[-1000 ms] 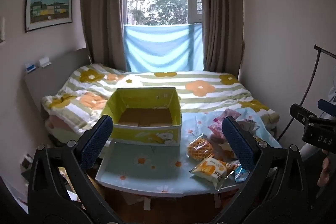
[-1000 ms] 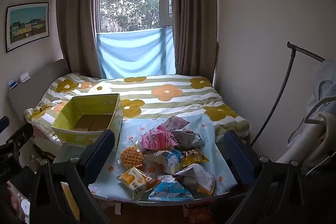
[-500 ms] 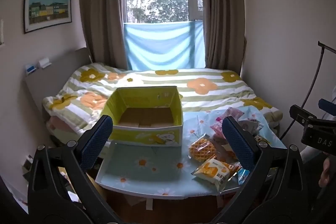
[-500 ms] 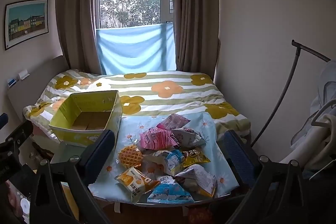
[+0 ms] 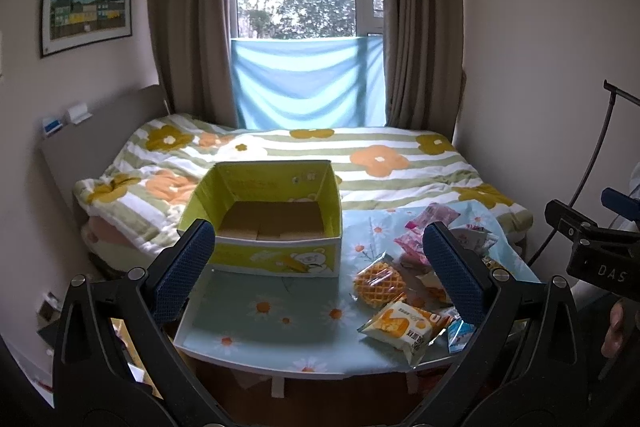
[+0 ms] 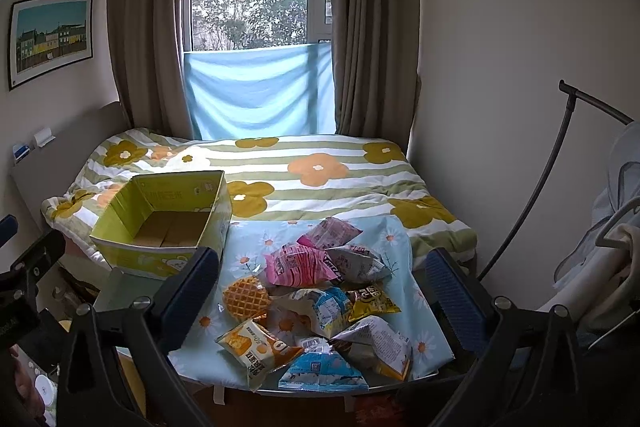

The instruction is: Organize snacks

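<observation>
Beside the bed [image 6: 320, 179], your table [image 5: 280, 311] carries an empty yellow box [image 5: 272, 223] and snack packets [image 6: 320, 291]; left gripper [image 5: 320, 267] and right gripper [image 6: 324, 291] both hang spread, holding nothing.

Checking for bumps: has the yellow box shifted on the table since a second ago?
No. The yellow box sits at the same spot on the table.

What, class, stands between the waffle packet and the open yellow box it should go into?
Nothing visible does. The waffle packet lies at the near left edge of the snack pile, and only bare flowered tablecloth separates it from the yellow box. The box is open-topped and looks empty.
</observation>
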`<state>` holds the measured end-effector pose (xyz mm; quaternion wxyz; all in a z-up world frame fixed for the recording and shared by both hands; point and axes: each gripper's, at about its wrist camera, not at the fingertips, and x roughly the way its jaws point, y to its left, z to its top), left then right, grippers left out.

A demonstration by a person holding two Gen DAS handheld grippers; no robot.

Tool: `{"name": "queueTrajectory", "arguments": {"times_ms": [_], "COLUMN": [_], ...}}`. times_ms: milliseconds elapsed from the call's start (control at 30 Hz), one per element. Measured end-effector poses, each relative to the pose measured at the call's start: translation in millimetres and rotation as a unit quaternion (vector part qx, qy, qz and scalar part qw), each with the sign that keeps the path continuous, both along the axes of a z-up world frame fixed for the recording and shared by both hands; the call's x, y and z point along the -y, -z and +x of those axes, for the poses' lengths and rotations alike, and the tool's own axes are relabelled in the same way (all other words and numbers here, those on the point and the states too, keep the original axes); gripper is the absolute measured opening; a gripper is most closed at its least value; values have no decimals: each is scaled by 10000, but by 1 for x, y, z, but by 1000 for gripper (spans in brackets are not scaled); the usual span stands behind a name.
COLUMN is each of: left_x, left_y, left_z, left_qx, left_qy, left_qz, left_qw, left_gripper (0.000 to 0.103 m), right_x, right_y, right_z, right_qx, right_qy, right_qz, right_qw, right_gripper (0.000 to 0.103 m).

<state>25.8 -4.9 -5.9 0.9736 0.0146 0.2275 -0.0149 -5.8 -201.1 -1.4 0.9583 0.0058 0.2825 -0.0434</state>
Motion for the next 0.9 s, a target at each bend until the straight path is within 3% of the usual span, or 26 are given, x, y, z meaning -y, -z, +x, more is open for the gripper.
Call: {"name": "queueTrajectory", "arguments": {"times_ms": [900], "left_x": [0], "left_y": [1], "left_z": [2], "left_qx": [-33], "left_qy": [15], "left_qz": [8], "left_qw": [10000], "left_gripper": [103], "right_x": [-3], "right_y": [5], "right_z": [2], "right_qx": [-33], "right_qy": [10], "right_qz": [4], "right_qw": [10000], "right_gripper": [103]}}
